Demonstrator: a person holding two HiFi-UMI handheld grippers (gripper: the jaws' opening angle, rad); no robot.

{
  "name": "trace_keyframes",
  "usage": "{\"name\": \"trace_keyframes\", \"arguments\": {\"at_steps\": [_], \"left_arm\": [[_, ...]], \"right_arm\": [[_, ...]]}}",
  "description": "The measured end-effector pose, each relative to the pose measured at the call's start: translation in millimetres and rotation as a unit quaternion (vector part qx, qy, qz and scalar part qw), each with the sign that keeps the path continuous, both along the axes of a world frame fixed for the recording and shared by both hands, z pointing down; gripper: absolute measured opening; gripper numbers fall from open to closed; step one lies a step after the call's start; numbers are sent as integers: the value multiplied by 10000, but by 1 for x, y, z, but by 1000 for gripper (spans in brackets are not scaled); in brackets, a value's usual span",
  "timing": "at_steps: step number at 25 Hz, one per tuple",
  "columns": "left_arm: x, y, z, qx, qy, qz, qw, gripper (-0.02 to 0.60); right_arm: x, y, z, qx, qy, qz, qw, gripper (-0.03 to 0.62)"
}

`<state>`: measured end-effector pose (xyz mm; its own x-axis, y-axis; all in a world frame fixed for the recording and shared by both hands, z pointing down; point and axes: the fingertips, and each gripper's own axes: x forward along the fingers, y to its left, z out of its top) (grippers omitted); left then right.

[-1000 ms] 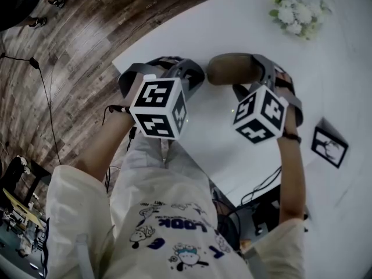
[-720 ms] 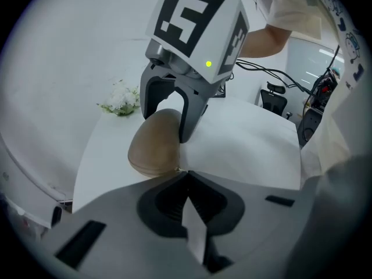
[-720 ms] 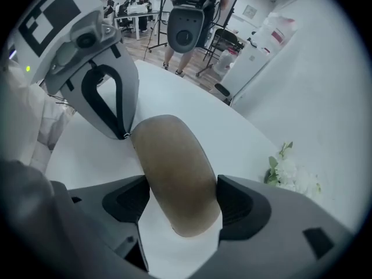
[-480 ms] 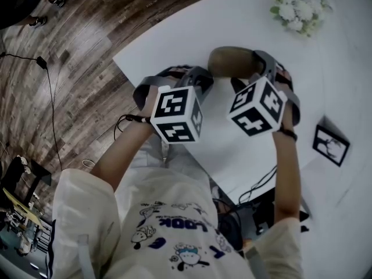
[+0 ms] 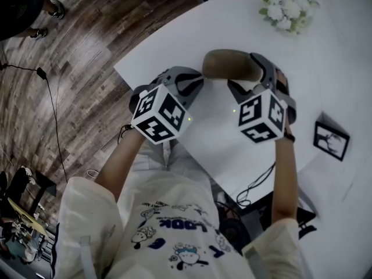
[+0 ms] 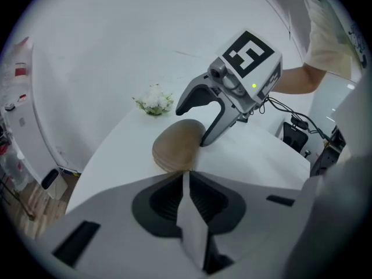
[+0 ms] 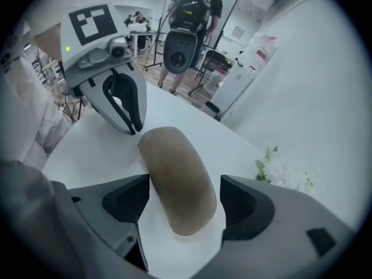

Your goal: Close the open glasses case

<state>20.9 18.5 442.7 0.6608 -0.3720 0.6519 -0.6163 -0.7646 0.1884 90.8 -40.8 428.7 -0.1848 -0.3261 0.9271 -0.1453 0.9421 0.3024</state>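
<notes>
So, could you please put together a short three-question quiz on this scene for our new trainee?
1. True or false: the tan oval glasses case stands open.
2. What lies between the parted jaws of the right gripper? A) the glasses case B) a pen C) nothing
3. Fill in: the small bunch of white flowers lies on the white ____.
Key: 1 false, its lid is down. 2 A. 3 table.
</notes>
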Motion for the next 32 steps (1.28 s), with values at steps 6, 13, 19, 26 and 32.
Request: {"name": "trace_keyframes", "arguments": {"at_steps": [6, 13, 19, 26, 32], "left_arm": [[-26, -11, -64, 433, 537, -608, 9958, 15], [-29, -44, -197, 1733, 1273, -1733, 9611, 15], [-15, -39, -274, 2518, 1369, -2063, 9356, 14], [-7, -20, -312, 2801, 1542, -2173, 9222, 14], [-2, -11, -317, 2980, 1323, -2148, 9206, 14]], "right_arm": [[-12, 2, -76, 243, -1834, 1278, 9744, 353], [7, 10, -167, 1501, -4038, 3429, 8347, 89], [25, 32, -240, 2352, -4958, 4121, 7274, 0], [42, 56, -283, 3071, -5083, 4232, 6842, 0], [46, 65, -294, 3300, -4989, 4175, 6840, 0]]}}
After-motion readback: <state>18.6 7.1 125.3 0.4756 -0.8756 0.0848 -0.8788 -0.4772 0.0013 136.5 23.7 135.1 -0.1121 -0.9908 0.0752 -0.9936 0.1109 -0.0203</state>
